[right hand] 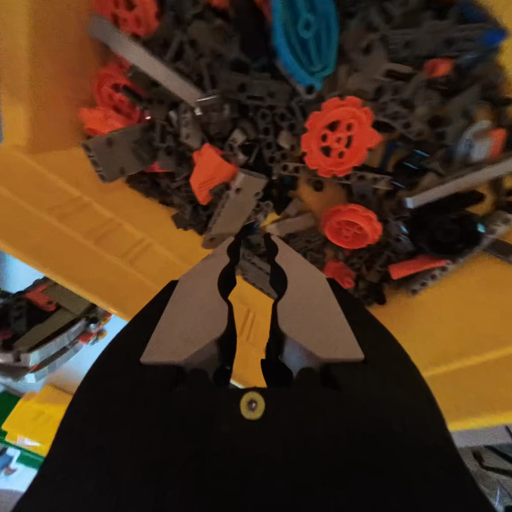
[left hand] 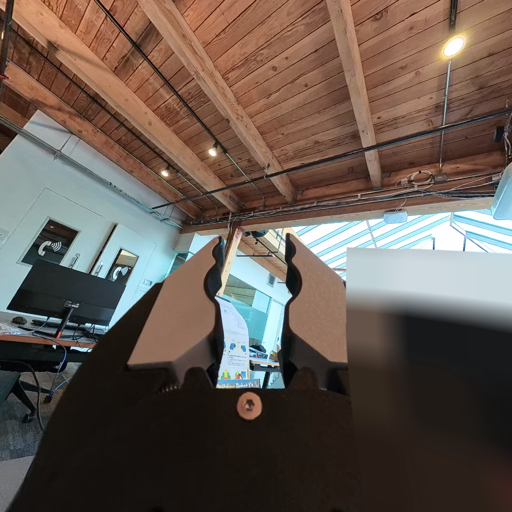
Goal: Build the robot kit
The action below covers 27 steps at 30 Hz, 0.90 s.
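Note:
My right gripper (right hand: 252,238) reaches into a yellow bin (right hand: 83,221) holding a pile of dark grey, black and orange building parts. Its jaws stand narrow around a grey perforated beam (right hand: 256,270) at the near edge of the pile. An orange gear (right hand: 339,137), an orange wheel (right hand: 352,225) and a blue disc (right hand: 304,38) lie farther in. The view is blurred. My left gripper (left hand: 253,241) is open and empty, tilted up toward a wooden ceiling (left hand: 277,97), touching nothing.
A second container of parts (right hand: 41,327) sits left of the yellow bin, with green and yellow items (right hand: 25,432) below it. In the left wrist view a black monitor (left hand: 66,293) stands on a desk (left hand: 41,339), and a printed sheet (left hand: 234,332) stands ahead. The grippers' ends are close to 45 centimeters from one another. Between my right fingertips and the orange gear (right hand: 339,137) there is roughly 7 centimeters. From the right gripper's tips to the blue disc (right hand: 304,38) is close to 10 centimeters.

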### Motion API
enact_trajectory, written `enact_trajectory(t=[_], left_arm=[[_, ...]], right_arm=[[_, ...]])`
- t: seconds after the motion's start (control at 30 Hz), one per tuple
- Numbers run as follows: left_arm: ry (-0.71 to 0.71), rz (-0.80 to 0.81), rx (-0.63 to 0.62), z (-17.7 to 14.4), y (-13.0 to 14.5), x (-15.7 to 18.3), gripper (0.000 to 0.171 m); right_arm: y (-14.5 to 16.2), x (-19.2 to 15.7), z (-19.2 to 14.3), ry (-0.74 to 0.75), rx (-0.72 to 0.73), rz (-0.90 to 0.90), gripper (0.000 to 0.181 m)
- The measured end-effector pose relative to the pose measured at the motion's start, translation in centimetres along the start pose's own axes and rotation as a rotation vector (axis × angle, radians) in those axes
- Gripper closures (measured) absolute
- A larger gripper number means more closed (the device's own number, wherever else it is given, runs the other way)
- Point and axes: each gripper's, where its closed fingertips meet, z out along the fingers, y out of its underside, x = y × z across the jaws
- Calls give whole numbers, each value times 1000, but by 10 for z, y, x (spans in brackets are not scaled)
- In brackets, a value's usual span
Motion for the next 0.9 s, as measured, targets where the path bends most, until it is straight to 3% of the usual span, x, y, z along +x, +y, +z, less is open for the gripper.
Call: enact_trajectory(t=[0.1,0.17,0.3,0.4,0.53,0.63,0.7,0.9], left_arm=[[2,2,-5,1,1,1,130],[3,1,-10,2,3,1,130],[1,3,-10,2,3,1,130],[1,-2,-6,1,2,0,130],[4,0,-9,2,2,2,130],[3,-2,-4,1,1,1,130],[2,-3,-5,1,2,0,130],[5,0,-7,1,2,2,130]], right_arm=[[11,-19,19,-31,-112,-128,181],[15,-13,25,-3,-183,-135,176],[35,13,24,89,-333,-103,176],[59,47,13,239,-463,-103,177],[50,44,7,204,-334,-47,173],[13,24,1,154,-137,-91,168],[-3,9,-3,105,-79,-98,168],[24,-23,6,-73,-292,-27,178]])
